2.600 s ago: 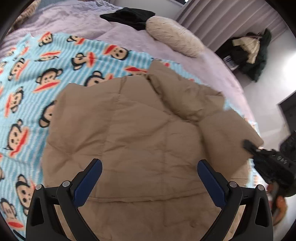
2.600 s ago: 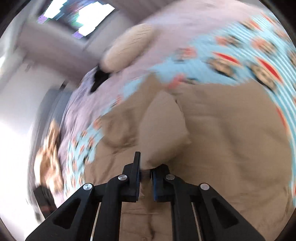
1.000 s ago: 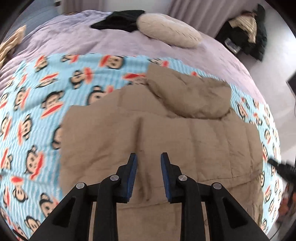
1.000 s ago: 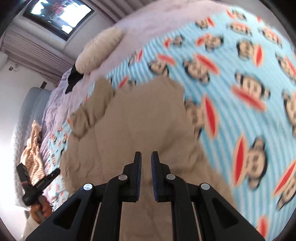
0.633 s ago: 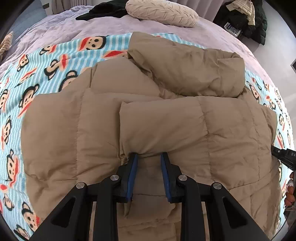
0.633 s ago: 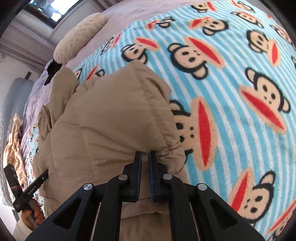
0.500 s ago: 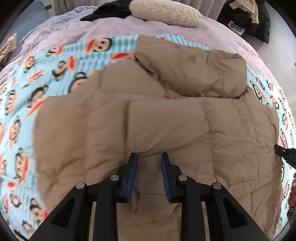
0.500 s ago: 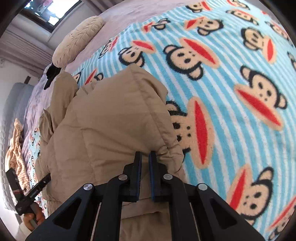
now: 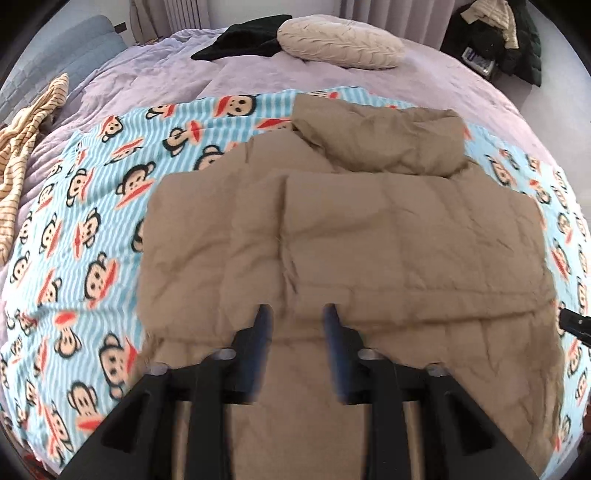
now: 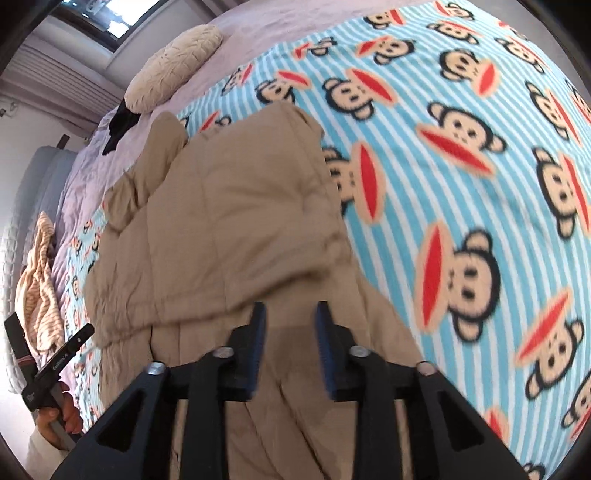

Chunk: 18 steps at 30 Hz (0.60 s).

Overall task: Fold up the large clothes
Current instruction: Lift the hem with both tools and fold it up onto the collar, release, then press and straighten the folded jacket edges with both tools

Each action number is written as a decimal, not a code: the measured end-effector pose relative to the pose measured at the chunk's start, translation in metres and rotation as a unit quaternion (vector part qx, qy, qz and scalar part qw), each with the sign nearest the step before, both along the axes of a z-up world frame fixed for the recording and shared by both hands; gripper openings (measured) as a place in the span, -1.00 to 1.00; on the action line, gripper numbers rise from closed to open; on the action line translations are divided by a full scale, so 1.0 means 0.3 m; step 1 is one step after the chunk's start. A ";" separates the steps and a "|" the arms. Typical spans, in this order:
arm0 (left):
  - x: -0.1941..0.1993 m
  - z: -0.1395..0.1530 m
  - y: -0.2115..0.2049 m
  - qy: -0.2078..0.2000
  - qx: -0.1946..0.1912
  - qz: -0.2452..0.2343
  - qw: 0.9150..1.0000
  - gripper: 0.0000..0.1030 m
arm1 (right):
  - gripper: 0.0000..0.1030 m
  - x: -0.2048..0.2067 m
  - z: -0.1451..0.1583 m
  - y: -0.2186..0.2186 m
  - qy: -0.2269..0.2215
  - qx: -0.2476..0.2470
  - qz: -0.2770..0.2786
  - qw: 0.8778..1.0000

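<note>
Lavender bed (image 9: 155, 70) under a monkey-print blanket (image 9: 77, 229) — cream pillow (image 9: 340, 46), grey curtains (image 9: 384, 14) behind.

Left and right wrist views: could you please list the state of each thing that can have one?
Tan puffer jacket: lying on the blanket, sleeves folded over its body, hood flat at the top.
Monkey-print blanket: spread flat on the bed.
Left gripper: open, holding nothing, over the jacket.
Right gripper: open, holding nothing, over the jacket's edge.
Cream pillow: lying flat.
Black garment: crumpled beside the pillow.
</note>
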State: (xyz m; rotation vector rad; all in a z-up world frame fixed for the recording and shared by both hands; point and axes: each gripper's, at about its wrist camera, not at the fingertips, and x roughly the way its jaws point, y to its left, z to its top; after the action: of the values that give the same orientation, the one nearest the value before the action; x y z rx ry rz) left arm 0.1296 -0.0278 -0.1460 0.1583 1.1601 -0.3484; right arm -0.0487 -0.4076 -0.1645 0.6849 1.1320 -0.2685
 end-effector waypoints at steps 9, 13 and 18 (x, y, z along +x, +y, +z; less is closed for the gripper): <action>-0.186 0.028 -0.010 -0.009 0.001 0.023 1.000 1.00 | 0.11 -0.080 -0.008 0.030 0.006 0.017 0.028 0.999; -0.256 0.023 0.004 -0.007 0.021 0.035 0.999 1.00 | 0.35 -0.111 -0.011 0.059 0.004 0.021 0.045 0.999; -0.318 0.017 0.027 0.000 0.041 0.033 0.999 1.00 | 0.63 -0.152 0.005 0.104 -0.013 0.026 0.048 0.998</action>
State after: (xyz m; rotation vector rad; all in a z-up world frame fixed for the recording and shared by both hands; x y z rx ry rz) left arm 0.0343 -0.0198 -0.1407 0.1914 1.1778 -0.2432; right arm -0.0943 -0.3765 -0.1631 0.6755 1.1462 -0.1487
